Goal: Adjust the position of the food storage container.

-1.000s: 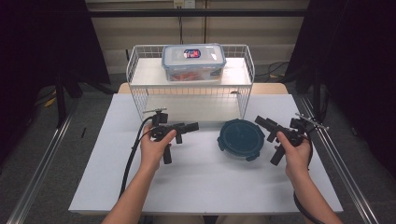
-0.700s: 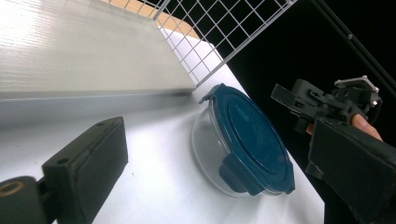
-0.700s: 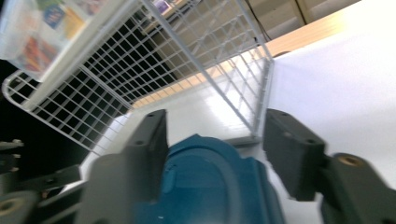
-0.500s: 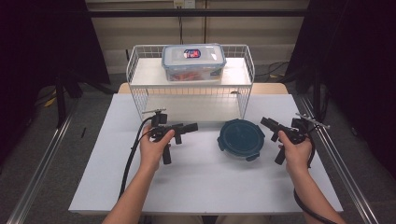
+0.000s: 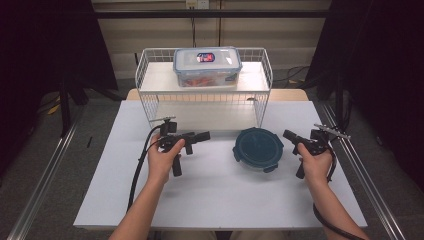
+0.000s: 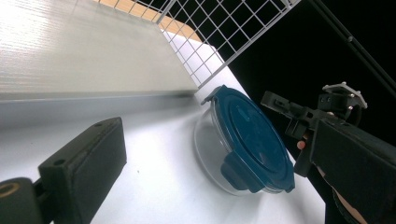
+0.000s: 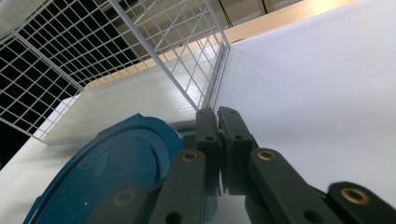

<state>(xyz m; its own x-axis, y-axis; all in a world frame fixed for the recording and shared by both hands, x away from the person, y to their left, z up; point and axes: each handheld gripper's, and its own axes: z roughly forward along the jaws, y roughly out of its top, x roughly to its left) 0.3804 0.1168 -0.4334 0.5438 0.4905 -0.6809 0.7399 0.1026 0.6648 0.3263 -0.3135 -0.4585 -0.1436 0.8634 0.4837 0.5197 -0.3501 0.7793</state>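
Observation:
A round clear container with a dark teal lid [image 5: 258, 148] sits on the white table, right of centre. My left gripper [image 5: 202, 135] is to its left and points at it, open and empty. In the left gripper view the container [image 6: 247, 140] lies between and beyond the wide-apart jaws of the left gripper [image 6: 217, 140]. My right gripper [image 5: 289, 135] hovers just right of the container, shut on nothing. In the right gripper view, the right gripper [image 7: 218, 116] has its jaws pressed together, with the teal lid [image 7: 116, 172] at lower left.
A white wire rack [image 5: 150, 107] stands at the back of the table, with a rectangular clear lidded box [image 5: 206, 65] on its top shelf. The lower shelf [image 5: 210, 117] is bare. Metal rails [image 5: 360, 170] run along both table sides.
My right gripper has drawn a little to the right, away from the round container. The left gripper and the container have stayed in place.

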